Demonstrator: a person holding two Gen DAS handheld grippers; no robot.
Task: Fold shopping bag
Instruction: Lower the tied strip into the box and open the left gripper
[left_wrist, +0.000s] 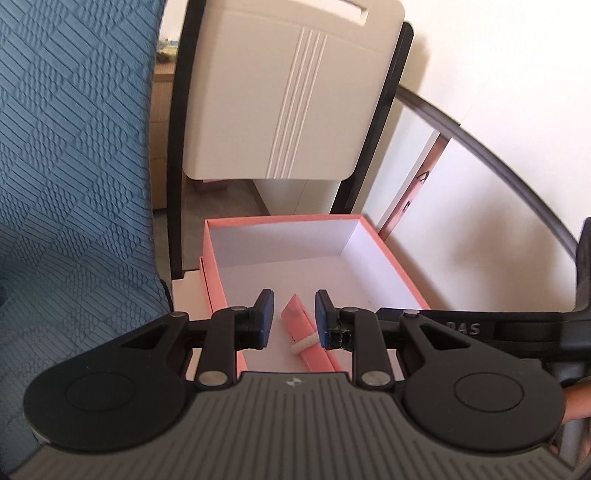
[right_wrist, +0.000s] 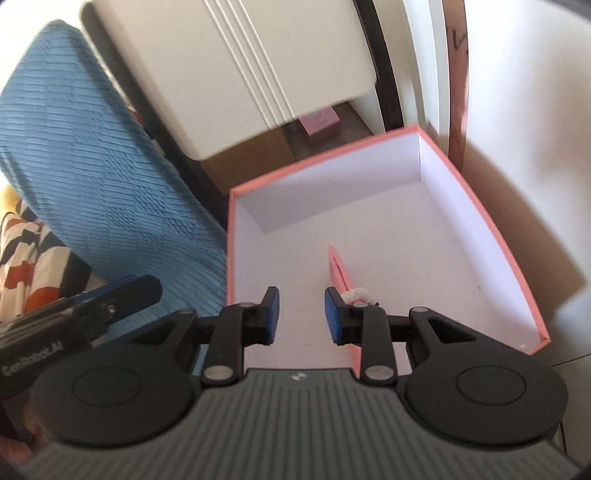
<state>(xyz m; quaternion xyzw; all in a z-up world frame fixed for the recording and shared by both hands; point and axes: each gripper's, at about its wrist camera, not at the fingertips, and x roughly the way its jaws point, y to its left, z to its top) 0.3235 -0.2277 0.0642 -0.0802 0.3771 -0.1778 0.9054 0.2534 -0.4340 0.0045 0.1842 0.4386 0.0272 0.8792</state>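
Observation:
The folded pink shopping bag (left_wrist: 301, 332) lies flat as a narrow strip on the white floor of an open pink box (left_wrist: 280, 220), its white rope handle bunched on top. My left gripper (left_wrist: 294, 306) hovers above the bag, open, its blue pads on either side and apart from it. In the right wrist view the same bag (right_wrist: 338, 269) rests in the box (right_wrist: 495, 236). My right gripper (right_wrist: 301, 295) is open beside it with nothing between the pads. Its right finger hides the bag's near end.
A blue textured cushion (left_wrist: 74, 166) stands to the left of the box. A white chair back with a black frame (left_wrist: 280, 92) rises behind it. A white wall (left_wrist: 480, 184) lies to the right. Patterned fabric (right_wrist: 26, 258) shows at far left.

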